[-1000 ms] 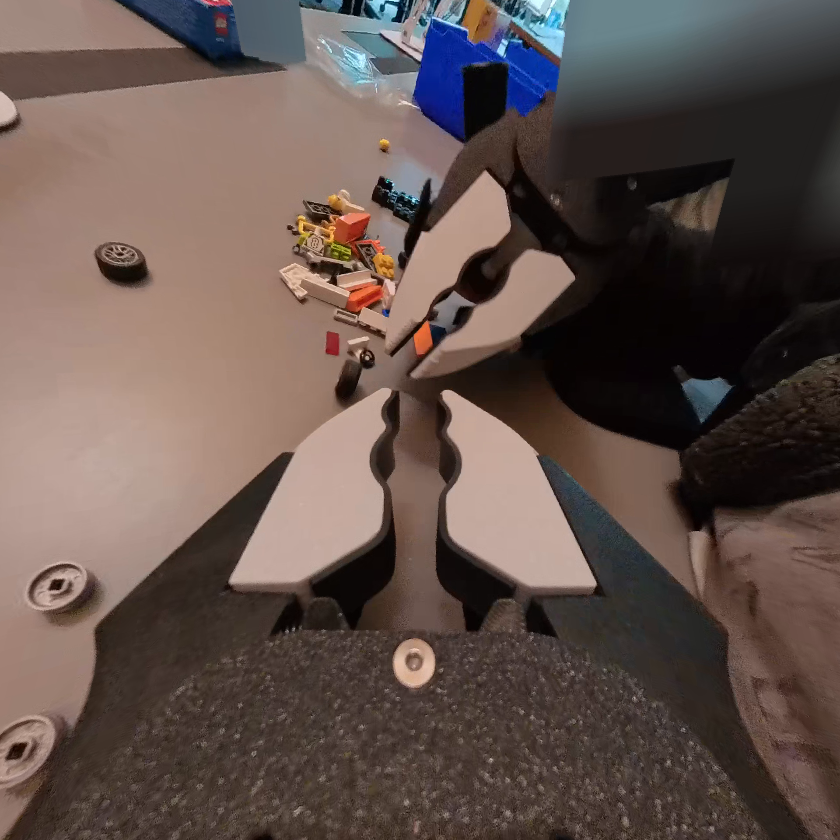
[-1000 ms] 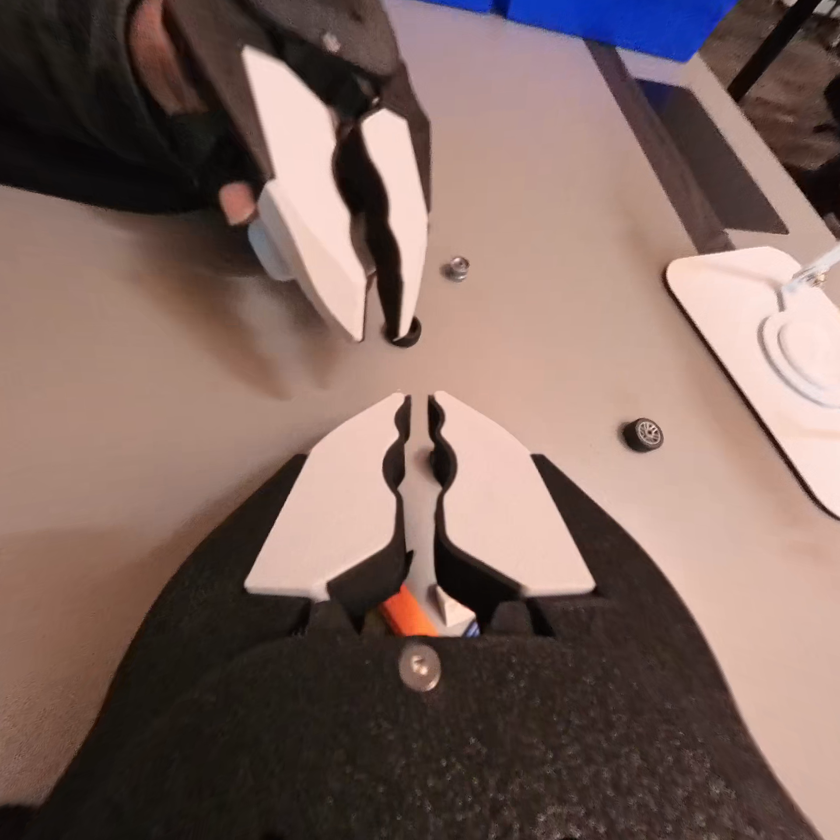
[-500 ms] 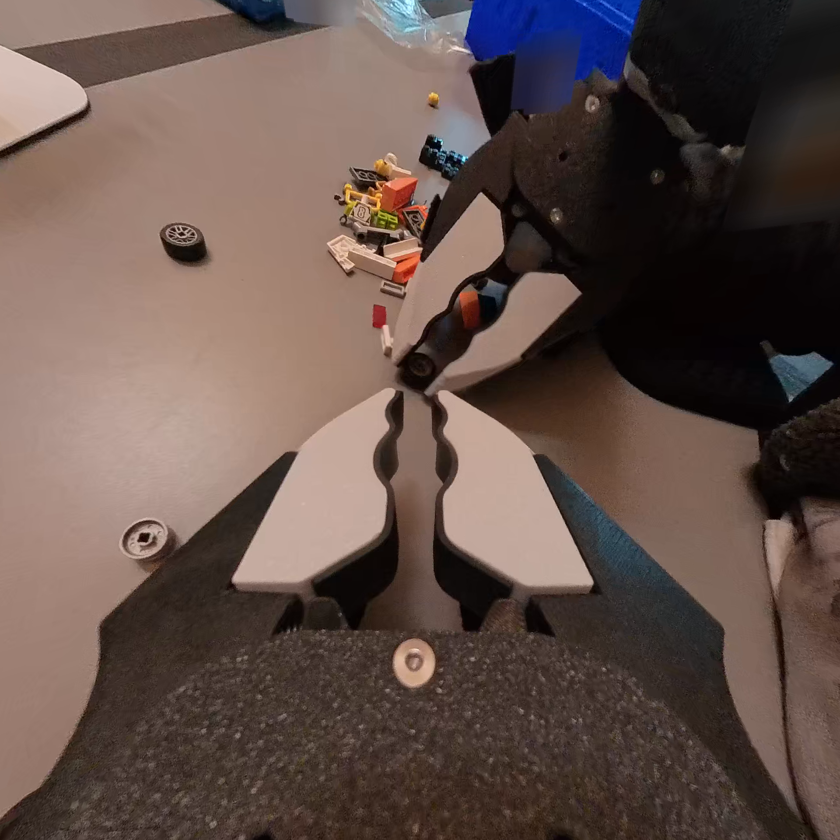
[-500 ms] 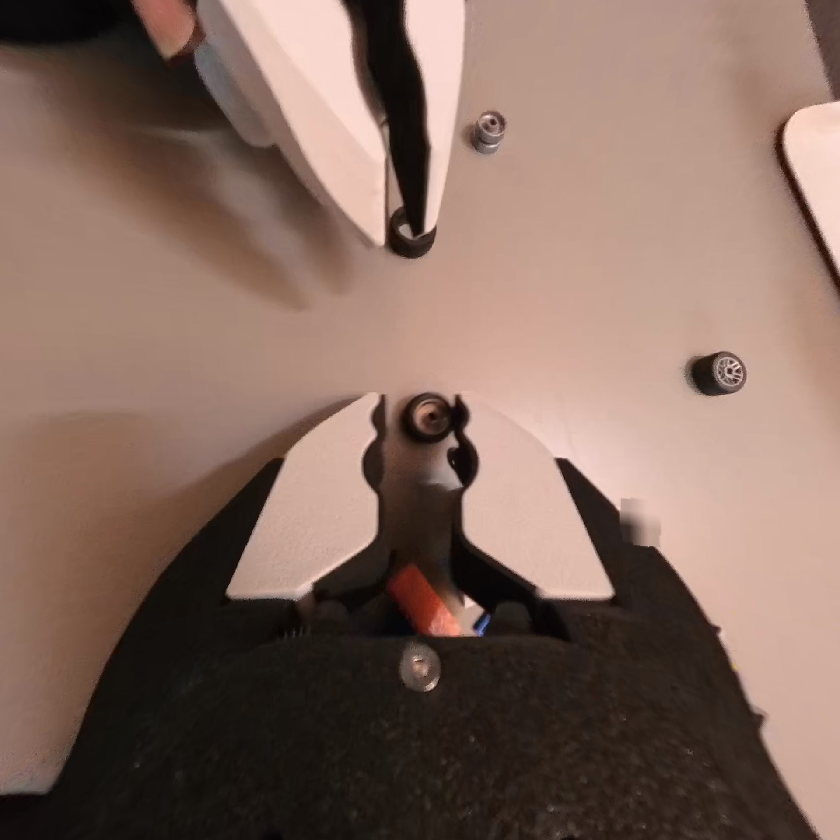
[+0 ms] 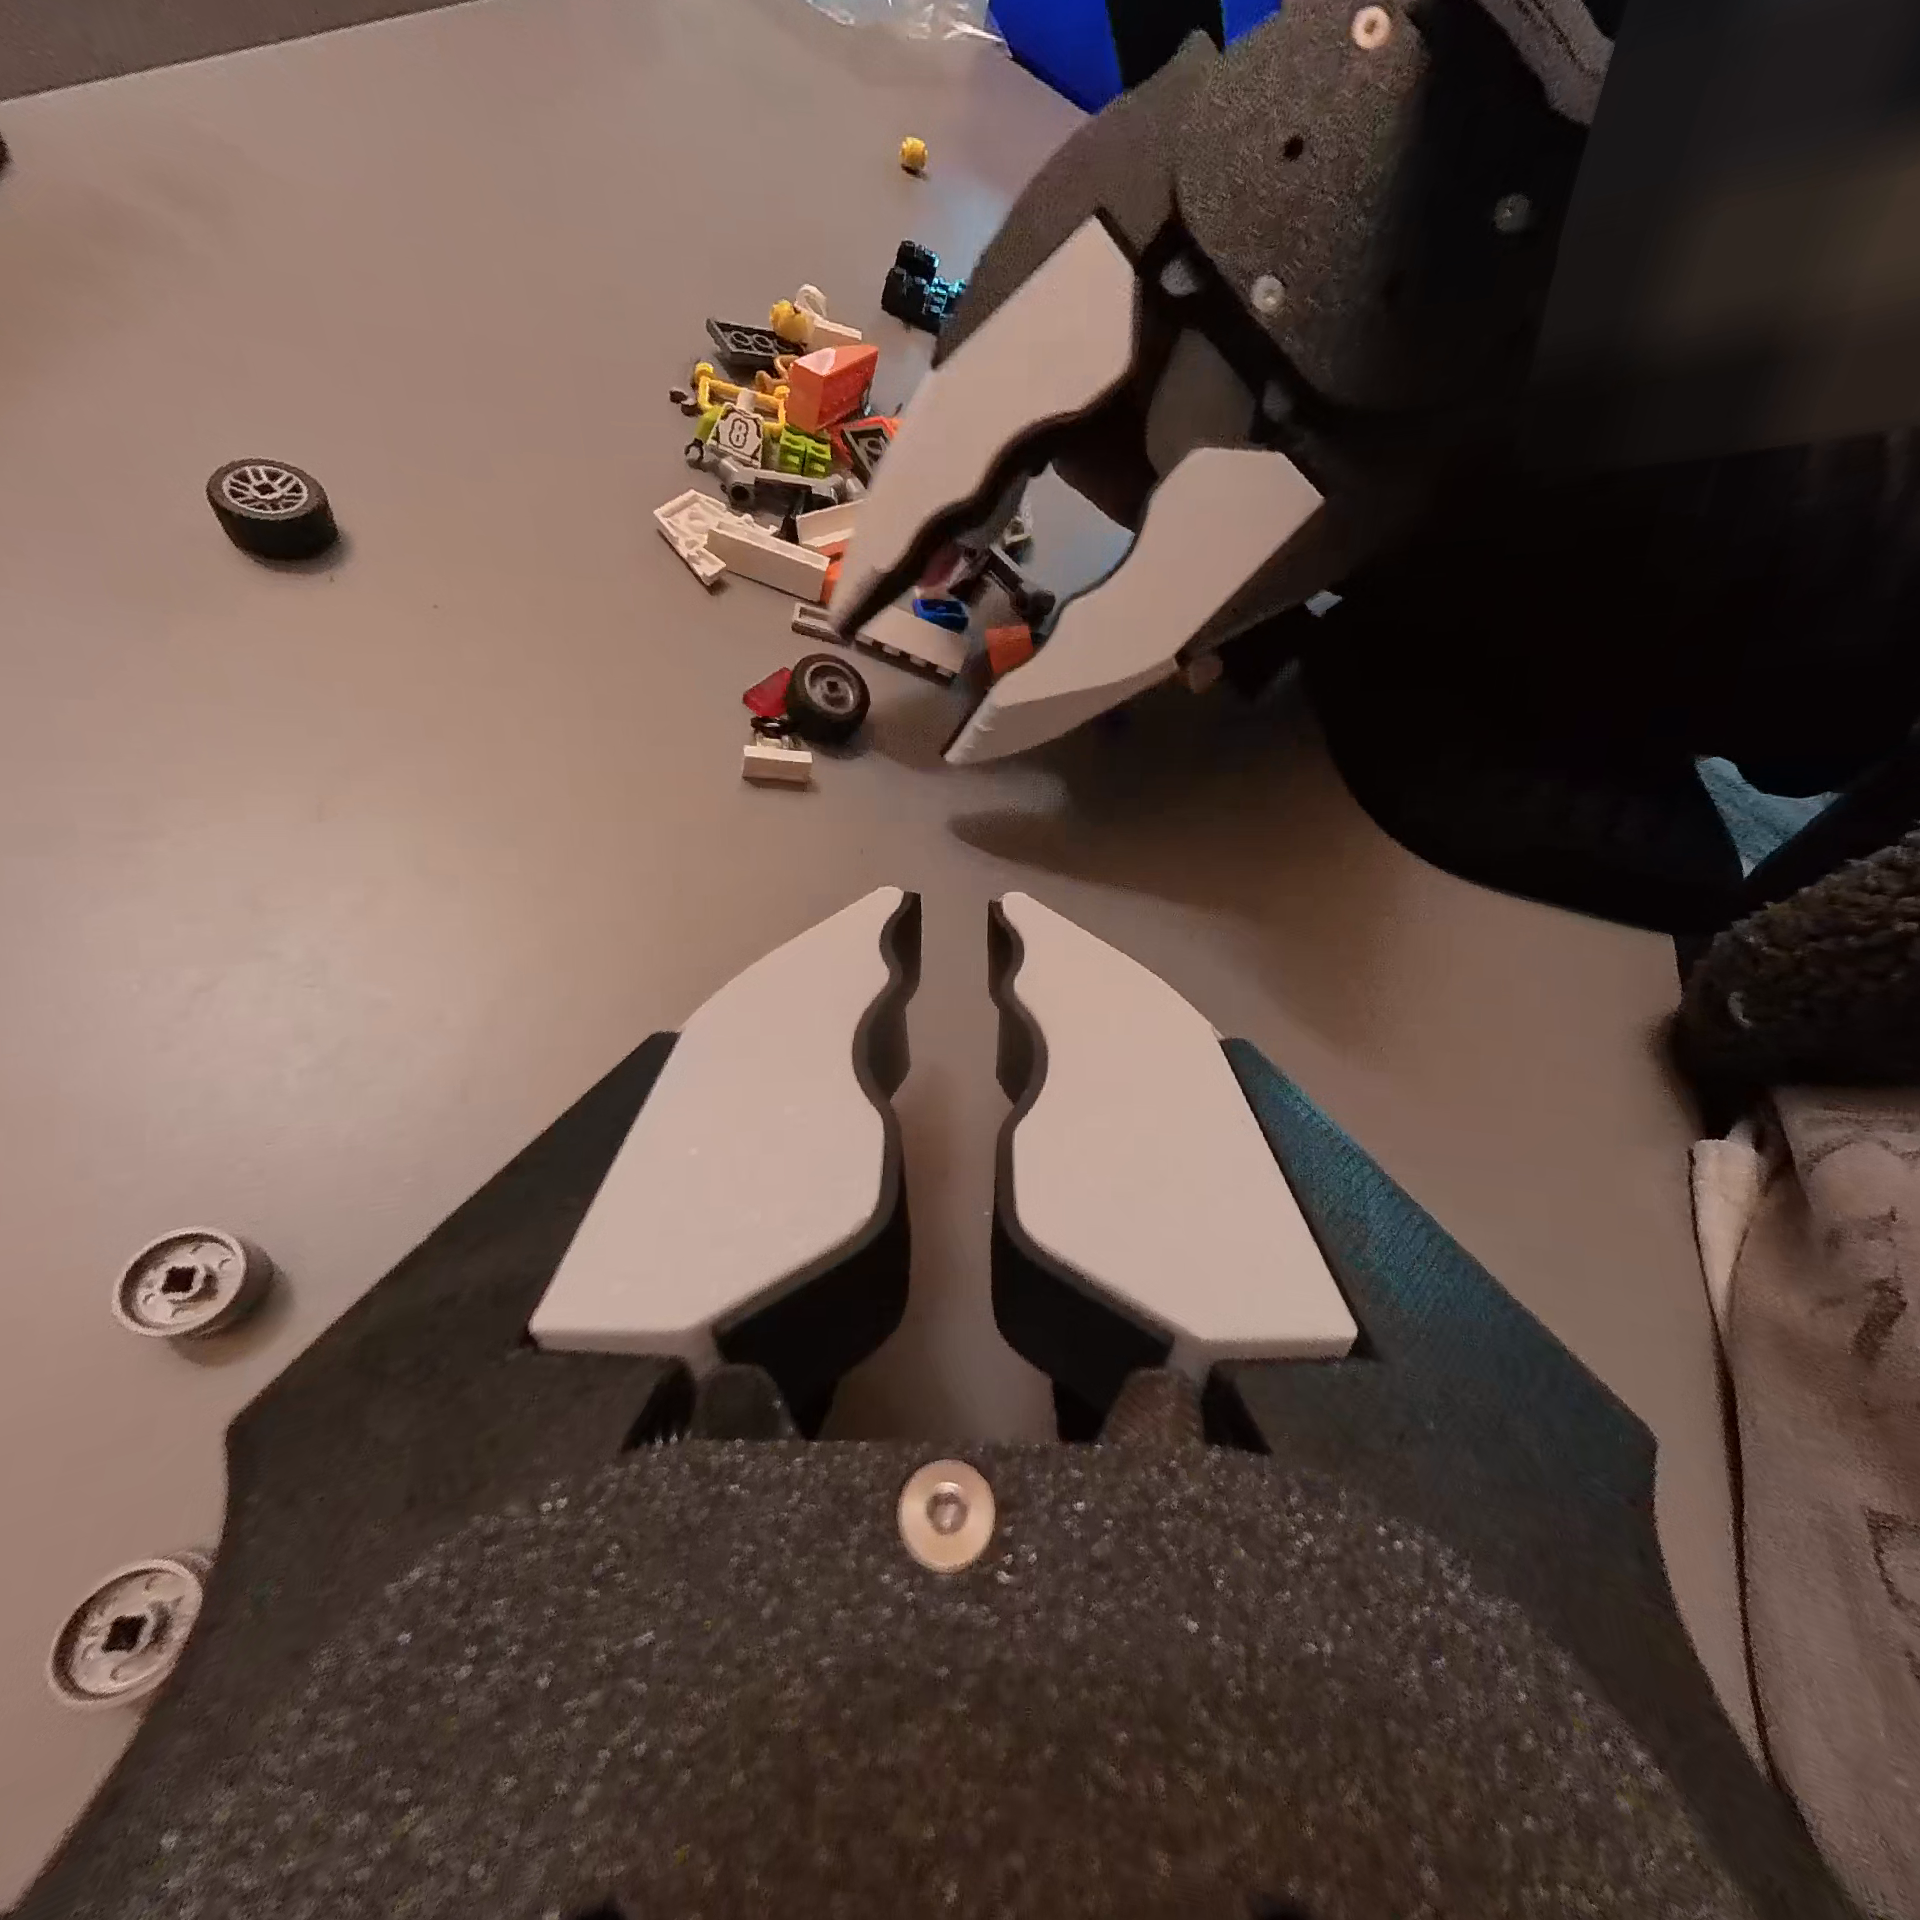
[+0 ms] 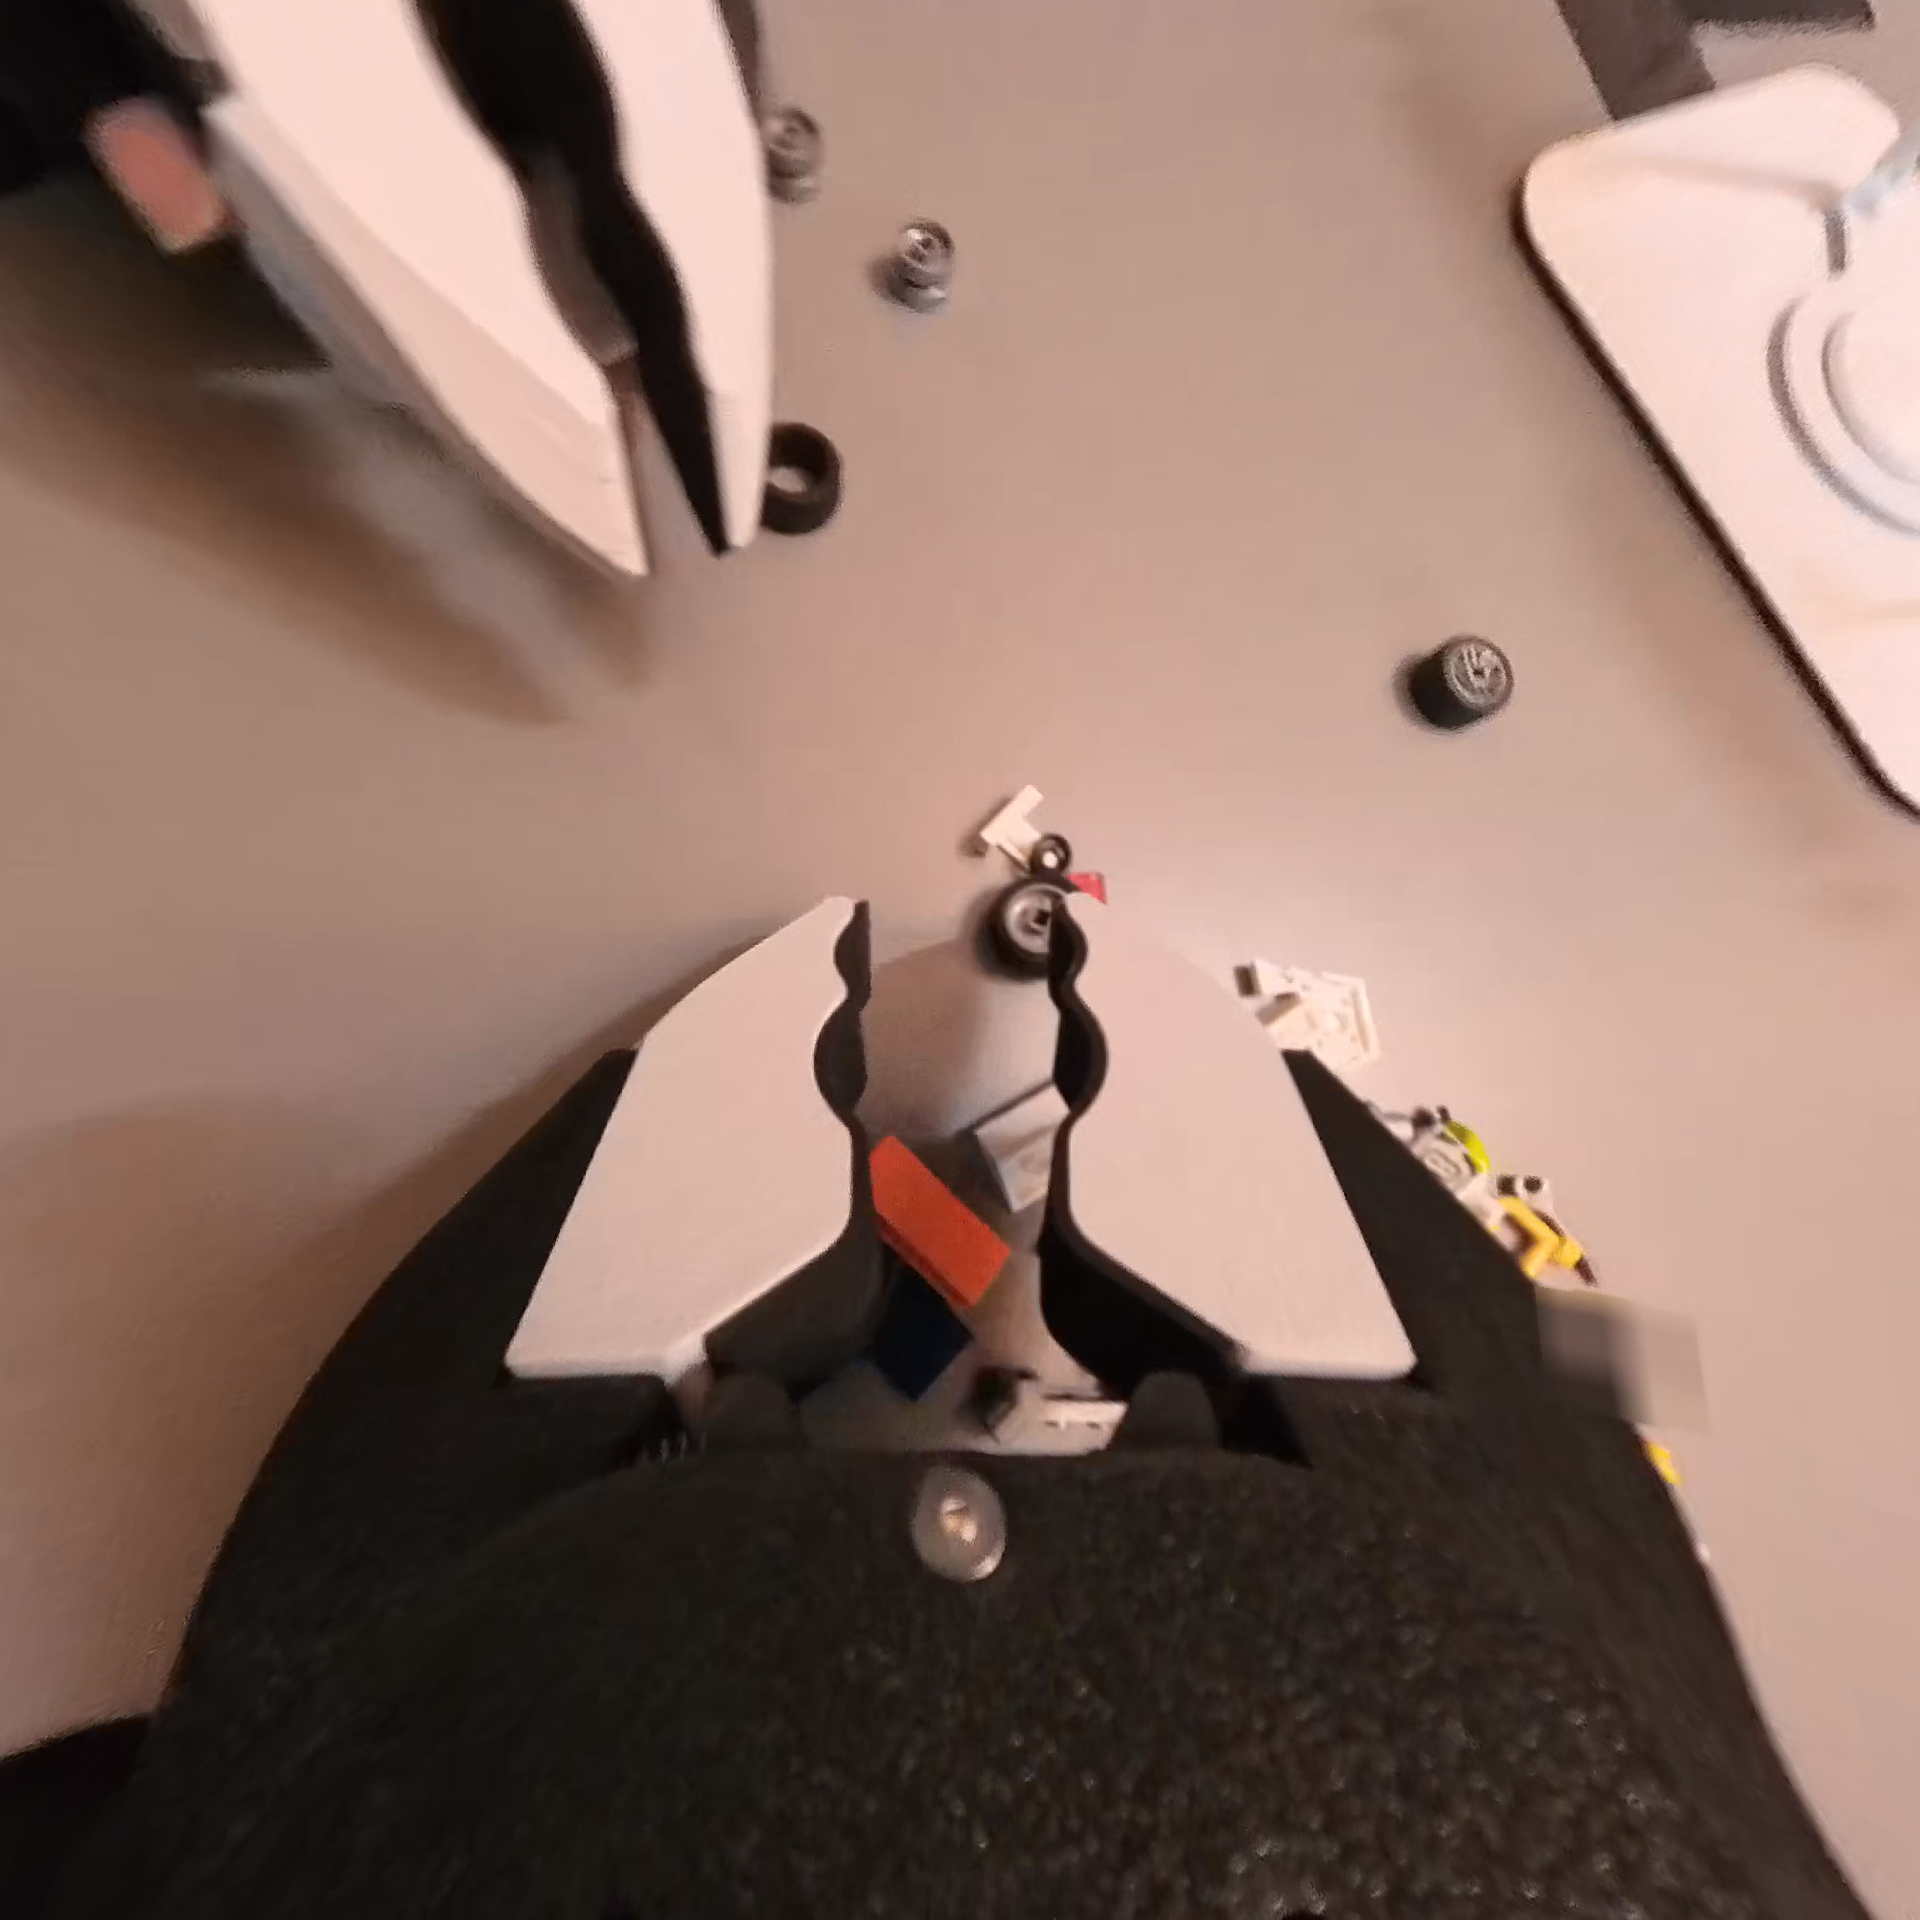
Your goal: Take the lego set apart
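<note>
The smooth grey tabletop point(image 5: 312, 935) fills both views. On its far right edge in the right wrist view lies a white rounded board point(image 6: 1714, 364). The left gripper point(image 5: 953, 904), white-fingered on a black foam body, hovers low over bare tabletop with its jaws narrowly parted and nothing between them. The right gripper point(image 6: 961, 920) hangs over the edge of the scattered pile of lego pieces point(image 5: 790, 468), its jaws spread wide. An orange sloped brick point(image 6: 935, 1231), a dark blue piece and a grey plate show in the gap near the finger roots; whether they are gripped or lie loose beneath I cannot tell. A small black tyre with a grey hub point(image 5: 828, 694) lies just off the right fingertips. A larger spoked black wheel point(image 5: 270, 507) sits well apart, and two grey round hubs point(image 5: 190, 1281) lie beside the left gripper.
</note>
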### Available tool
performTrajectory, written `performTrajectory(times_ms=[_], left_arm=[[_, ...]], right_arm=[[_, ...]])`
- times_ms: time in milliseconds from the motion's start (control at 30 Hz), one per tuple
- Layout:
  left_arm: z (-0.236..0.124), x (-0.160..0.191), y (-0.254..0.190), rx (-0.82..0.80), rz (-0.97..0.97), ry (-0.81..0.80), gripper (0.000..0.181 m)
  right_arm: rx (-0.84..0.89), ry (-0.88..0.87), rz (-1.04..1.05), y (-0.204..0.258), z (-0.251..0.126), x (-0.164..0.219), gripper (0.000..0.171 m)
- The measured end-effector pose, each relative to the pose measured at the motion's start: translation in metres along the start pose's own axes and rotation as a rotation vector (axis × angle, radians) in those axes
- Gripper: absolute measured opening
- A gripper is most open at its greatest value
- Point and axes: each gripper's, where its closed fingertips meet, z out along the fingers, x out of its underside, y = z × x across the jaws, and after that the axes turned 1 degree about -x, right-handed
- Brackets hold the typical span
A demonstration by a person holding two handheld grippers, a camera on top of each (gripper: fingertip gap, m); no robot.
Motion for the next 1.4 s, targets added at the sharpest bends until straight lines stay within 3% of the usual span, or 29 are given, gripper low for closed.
performTrajectory(times_ms=[167, 333, 500, 700, 1100, 1400], left_arm=[[0.001, 0.002, -0.001, 0.001, 0.007, 0.011, 0.011], [0.002, 0.003, -0.003, 0.009, 0.009, 0.013, 0.01], [0.002, -0.003, -0.009, 0.051, -0.021, -0.026, 0.012], [-0.004, -0.024, -0.031, 0.217, -0.15, -0.158, 0.019], [-0.008, -0.033, -0.041, 0.321, -0.256, -0.216, 0.012], [-0.007, -0.028, -0.044, 0.276, -0.144, -0.196, 0.01]], right_arm=[[-0.006, 0.084, 0.044, -0.01, 0.01, 0.012, 0.038], [0.012, 0.095, -0.022, -0.009, 0.013, 0.011, 0.021], [0.004, -0.086, -0.091, 0.005, -0.004, -0.017, 0.021], [0.022, -0.311, -0.191, 0.036, -0.031, -0.055, 0.021], [0.104, -0.369, -0.275, 0.053, -0.042, -0.064, 0.021], [0.013, -0.41, -0.186, 0.058, -0.043, -0.06, 0.022]])
